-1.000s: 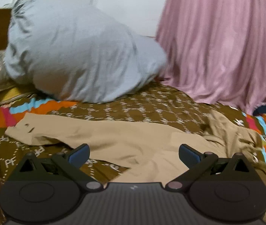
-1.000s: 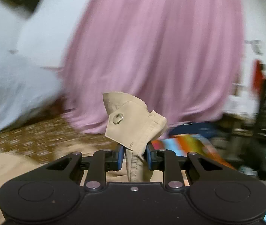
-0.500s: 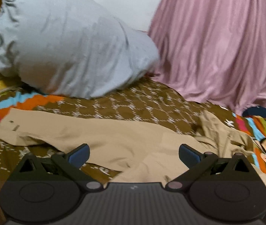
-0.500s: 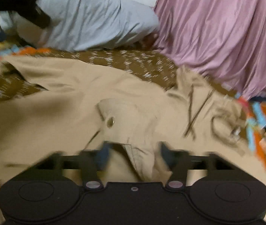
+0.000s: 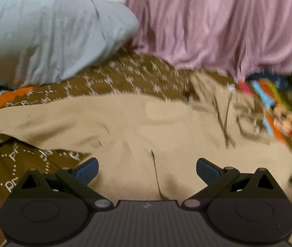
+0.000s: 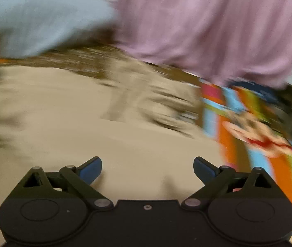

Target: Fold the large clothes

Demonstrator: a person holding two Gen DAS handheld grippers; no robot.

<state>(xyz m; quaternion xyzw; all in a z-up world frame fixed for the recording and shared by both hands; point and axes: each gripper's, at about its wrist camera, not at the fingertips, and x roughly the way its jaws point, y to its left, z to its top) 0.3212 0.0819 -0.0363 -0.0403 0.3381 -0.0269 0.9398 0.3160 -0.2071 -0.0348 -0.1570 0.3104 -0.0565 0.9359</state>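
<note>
A large tan garment (image 5: 137,127) lies spread on a brown patterned bedspread (image 5: 137,72). It stretches from the left edge to a crumpled part at the right. My left gripper (image 5: 147,169) is open and empty, low over the garment's near edge. In the right wrist view the same tan garment (image 6: 84,127) fills the lower left, blurred by motion. My right gripper (image 6: 147,168) is open and empty just above the cloth.
A big grey-blue pillow (image 5: 43,33) lies at the back left. A pink curtain (image 5: 218,22) hangs at the back right. A bright cartoon-print cover (image 6: 255,135) lies to the right of the garment.
My right gripper has let go of the tan buttoned flap and opened wide; the flap now lies on the garment. My left gripper has moved forward and right over the garment, still open.
</note>
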